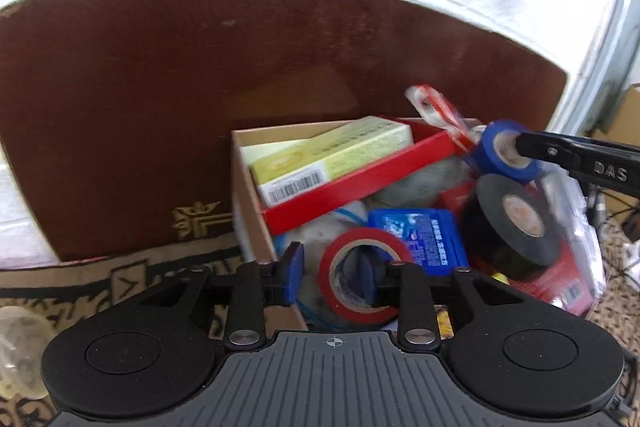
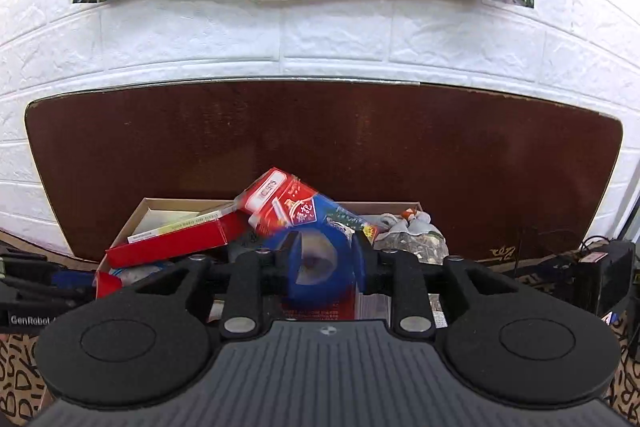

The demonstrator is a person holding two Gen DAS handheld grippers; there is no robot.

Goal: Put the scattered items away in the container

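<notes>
The left gripper (image 1: 332, 277), nearest the lens, is angling down over the cardboard box (image 1: 250, 223), its jaws standing apart; one blue pad (image 1: 366, 273) is sitting inside the core of the red tape roll (image 1: 360, 273), the other outside it at nine o'clock, and whether they are pressing the roll cannot be told. The right gripper (image 2: 326, 265) is reaching in likewise, tilted downward, its jaws bracketing the blue tape roll (image 2: 316, 267), seemingly clamped on it. The box is holding, from largest down, a red tray (image 1: 360, 183) with a yellow-green carton (image 1: 332, 159) at eleven o'clock, a black tape roll (image 1: 516, 227) at two o'clock, and a blue packet (image 1: 420, 235) at centre.
</notes>
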